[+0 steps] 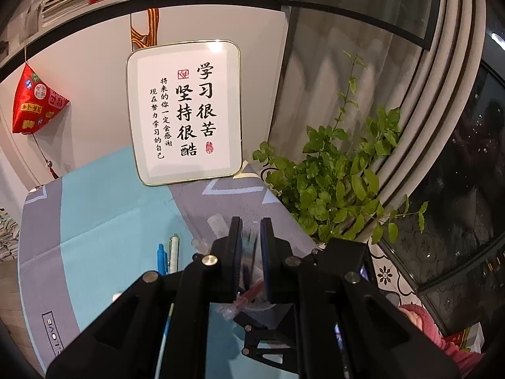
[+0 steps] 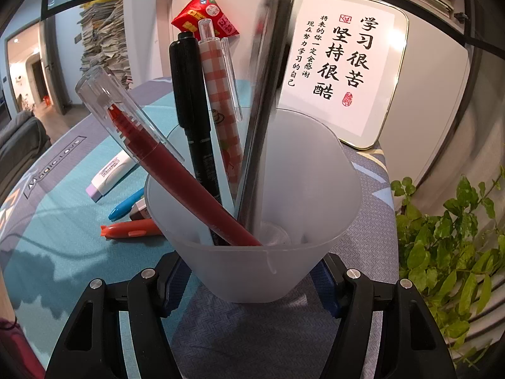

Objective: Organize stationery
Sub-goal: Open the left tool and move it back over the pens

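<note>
My right gripper point(image 2: 252, 279) is shut on a frosted plastic cup point(image 2: 284, 271) that stands on the table. In the cup stand a red pen point(image 2: 176, 170), a black marker point(image 2: 192, 110) and a red-checked pen point(image 2: 221, 101). A blurred dark pen point(image 2: 265, 94) reaches into the cup from above. My left gripper point(image 1: 251, 237) is above the cup, its fingers nearly together around that blurred pen point(image 1: 250, 252). The red pen point(image 1: 249, 293) shows below them. On the table lie a blue pen point(image 2: 126, 208), an orange pen point(image 2: 132, 230) and a white correction tape point(image 2: 110, 170).
A framed calligraphy sign point(image 1: 186, 113) leans on the white cabinet at the table's back. A green plant point(image 1: 334, 177) stands off the table's right edge by the window. A blue pen point(image 1: 161, 257) and a white pen point(image 1: 173, 249) lie on the teal mat.
</note>
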The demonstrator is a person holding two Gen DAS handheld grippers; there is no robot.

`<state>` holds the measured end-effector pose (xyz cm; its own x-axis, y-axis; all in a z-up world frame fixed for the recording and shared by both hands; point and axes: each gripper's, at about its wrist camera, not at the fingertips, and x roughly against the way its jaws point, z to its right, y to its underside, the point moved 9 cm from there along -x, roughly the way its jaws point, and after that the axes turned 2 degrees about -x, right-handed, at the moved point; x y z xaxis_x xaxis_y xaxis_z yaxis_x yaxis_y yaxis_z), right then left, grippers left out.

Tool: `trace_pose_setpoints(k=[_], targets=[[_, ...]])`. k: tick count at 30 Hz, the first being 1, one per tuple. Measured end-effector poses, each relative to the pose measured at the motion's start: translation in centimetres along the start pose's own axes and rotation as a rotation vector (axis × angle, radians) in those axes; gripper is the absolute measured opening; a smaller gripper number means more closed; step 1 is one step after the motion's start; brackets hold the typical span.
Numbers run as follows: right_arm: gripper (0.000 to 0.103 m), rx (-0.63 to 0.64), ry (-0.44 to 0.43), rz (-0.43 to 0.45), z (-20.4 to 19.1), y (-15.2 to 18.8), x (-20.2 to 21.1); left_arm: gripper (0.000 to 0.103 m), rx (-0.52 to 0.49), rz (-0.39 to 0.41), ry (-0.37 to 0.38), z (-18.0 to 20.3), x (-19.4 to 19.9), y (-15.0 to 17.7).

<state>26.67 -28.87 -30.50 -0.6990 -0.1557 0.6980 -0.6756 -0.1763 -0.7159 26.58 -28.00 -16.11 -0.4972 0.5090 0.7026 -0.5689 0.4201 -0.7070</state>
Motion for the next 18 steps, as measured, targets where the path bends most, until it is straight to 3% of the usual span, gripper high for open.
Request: trace_pose_setpoints(k=[3,5,10,18], targets=[[0.069,0.000,0.001,-0.001,-0.1,0.1,0.0,0.016,0.011,0.025,0.003,-0.4,1.2,-0.4],[0.069,0.000,0.002,-0.001,-0.1,0.1,0.0,0.026,0.016,0.059,-0.016,-1.1,2.4,-0.8],[0.069,0.001,0.002,-0.001,-0.1,0.1,-0.1,0.029,0.054,0.113,-0.099,-4.3,4.5,-0.7],[0.069,0.000,0.001,-0.001,-0.1,0.1,-0.1,0.029,0.122,-0.001,-0.167,-8.5,1.6,3.8]])
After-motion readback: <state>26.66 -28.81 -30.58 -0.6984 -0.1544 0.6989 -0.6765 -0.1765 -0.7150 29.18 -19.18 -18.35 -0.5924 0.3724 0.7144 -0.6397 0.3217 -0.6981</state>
